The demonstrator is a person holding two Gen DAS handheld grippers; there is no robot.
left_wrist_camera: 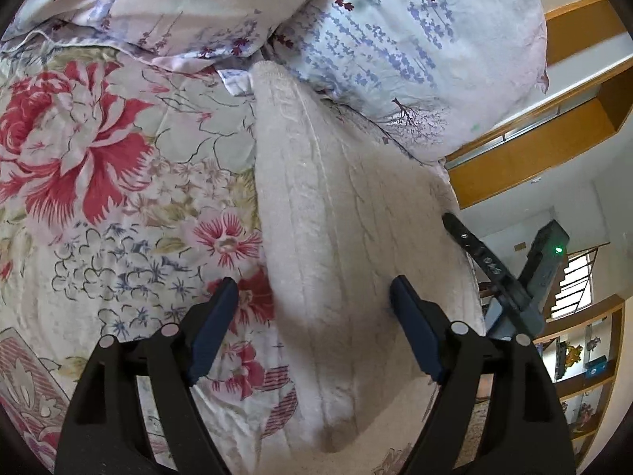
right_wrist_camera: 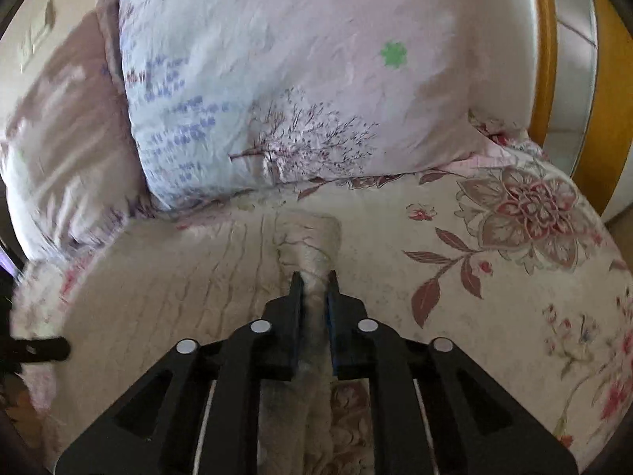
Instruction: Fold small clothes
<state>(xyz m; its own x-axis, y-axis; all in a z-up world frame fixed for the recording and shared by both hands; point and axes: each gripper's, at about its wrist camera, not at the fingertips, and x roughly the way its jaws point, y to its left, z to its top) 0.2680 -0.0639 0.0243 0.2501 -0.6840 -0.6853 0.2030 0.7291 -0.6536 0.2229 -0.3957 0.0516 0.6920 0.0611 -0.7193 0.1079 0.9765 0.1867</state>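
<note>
A cream, fuzzy small garment [left_wrist_camera: 336, 213] lies on a floral bedspread [left_wrist_camera: 99, 166], stretched from the pillows toward me. My left gripper [left_wrist_camera: 314, 291] is open just above its near part, with one finger either side of the cloth's left edge. In the right wrist view my right gripper [right_wrist_camera: 314, 283] is shut on a bunched edge of the same cream garment [right_wrist_camera: 306, 237], and the rest of it spreads flat to the left [right_wrist_camera: 170, 277]. The right gripper also shows at the garment's right edge in the left wrist view [left_wrist_camera: 486, 261].
Two pale floral pillows [left_wrist_camera: 415, 51] [right_wrist_camera: 296, 79] lie against the bed's head just beyond the garment. A wooden bed frame [right_wrist_camera: 542, 59] and wooden shelves [left_wrist_camera: 585, 360] stand to the right. The tip of the left gripper shows at the left [right_wrist_camera: 43, 350].
</note>
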